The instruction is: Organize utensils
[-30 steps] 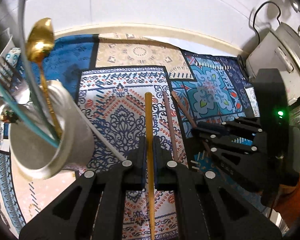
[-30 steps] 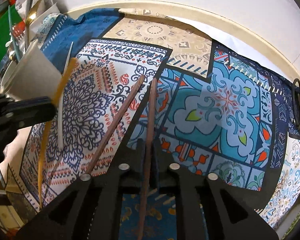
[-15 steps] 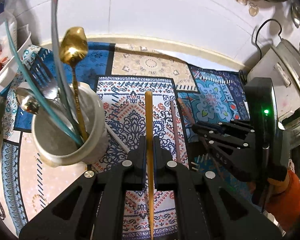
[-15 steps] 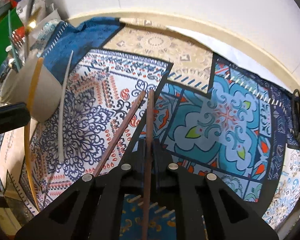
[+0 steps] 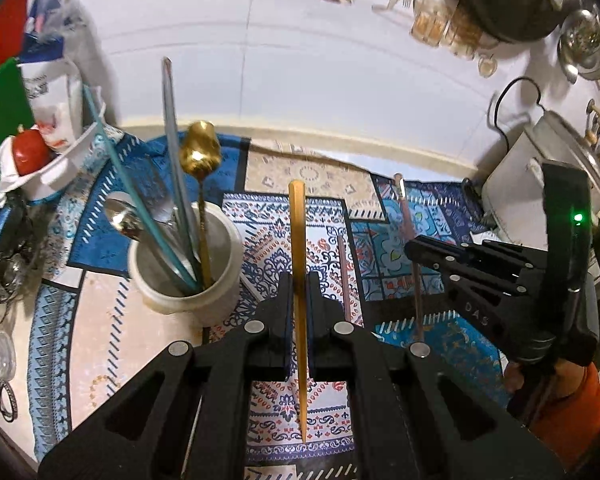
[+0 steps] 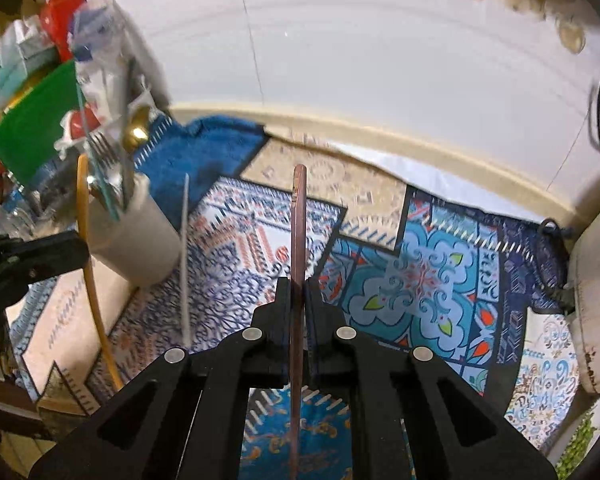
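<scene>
My left gripper [image 5: 299, 292] is shut on a yellow chopstick [image 5: 298, 240], held clear of the patterned mat [image 5: 452, 344]. Left of it stands a white utensil cup [image 5: 220, 300] with a gold spoon [image 5: 200, 152], a silver spoon [image 5: 124, 216] and long thin sticks in it. My right gripper [image 6: 298, 292] is shut on a brown chopstick [image 6: 299, 220] raised off the mat; this gripper [image 5: 414, 248] also shows at the right of the left wrist view. A second brown chopstick [image 5: 342, 272] and a white chopstick [image 6: 185, 260] lie on the mat.
A metal cooker [image 5: 540, 160] with a black cable stands at the right edge. Left of the cup are a white bowl [image 5: 56, 164] holding something red, a green board [image 5: 0, 120] and packets. A white wall runs behind the mat. An orange sleeve [image 5: 572, 400] shows behind the right gripper.
Both grippers have risen with their chopsticks and tilted up, so more wall shows. The right one tightened on the brown chopstick and lifted it off the mat.
</scene>
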{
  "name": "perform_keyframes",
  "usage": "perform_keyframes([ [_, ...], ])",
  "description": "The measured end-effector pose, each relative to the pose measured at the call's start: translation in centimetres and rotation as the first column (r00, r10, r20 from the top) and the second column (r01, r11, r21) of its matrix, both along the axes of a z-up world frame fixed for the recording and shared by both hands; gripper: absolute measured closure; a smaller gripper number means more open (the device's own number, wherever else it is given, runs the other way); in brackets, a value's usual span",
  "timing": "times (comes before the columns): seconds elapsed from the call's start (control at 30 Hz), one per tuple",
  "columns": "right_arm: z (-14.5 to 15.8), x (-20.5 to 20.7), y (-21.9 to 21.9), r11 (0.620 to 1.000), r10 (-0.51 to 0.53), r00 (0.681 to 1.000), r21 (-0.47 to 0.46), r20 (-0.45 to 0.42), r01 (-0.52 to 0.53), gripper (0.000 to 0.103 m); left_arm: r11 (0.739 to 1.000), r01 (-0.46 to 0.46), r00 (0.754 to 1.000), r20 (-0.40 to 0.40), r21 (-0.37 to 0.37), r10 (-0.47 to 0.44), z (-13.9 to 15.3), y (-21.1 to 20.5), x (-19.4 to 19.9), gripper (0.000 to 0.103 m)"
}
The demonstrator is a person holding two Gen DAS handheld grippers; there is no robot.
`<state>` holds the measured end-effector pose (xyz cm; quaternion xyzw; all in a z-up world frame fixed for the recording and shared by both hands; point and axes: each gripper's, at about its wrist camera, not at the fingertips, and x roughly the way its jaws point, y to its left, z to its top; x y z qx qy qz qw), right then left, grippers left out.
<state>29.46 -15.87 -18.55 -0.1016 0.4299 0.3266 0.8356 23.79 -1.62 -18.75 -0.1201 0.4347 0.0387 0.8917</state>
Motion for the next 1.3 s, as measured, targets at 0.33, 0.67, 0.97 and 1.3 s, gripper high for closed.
perform_keyframes([
  [0.33,3.7,-2.1,0.7,0.997,0.004,0.996,0.072,0.090,-0.010,0.097,0.998,-0.055,0.994,0.095,-0.003,0.055,3.1,1.0,-3.7,0.100],
  [0.67,6.3,-3.2,2.0,0.990,0.030,0.990,0.130,0.140,-0.049,0.103,0.994,-0.111,0.983,0.150,0.004,0.109,5.1,3.0,-6.1,0.103],
  [0.97,5.9,-2.5,3.3,0.986,0.080,0.992,0.141,0.093,-0.093,0.103,0.986,-0.164,0.983,0.081,-0.028,0.166,3.1,5.7,-5.8,0.100],
  [1.3,-0.2,-0.1,4.8,0.988,0.154,0.983,0.013,-0.098,-0.154,0.088,0.982,-0.187,0.982,-0.033,-0.010,0.186,-0.7,6.8,-4.4,0.072],
])
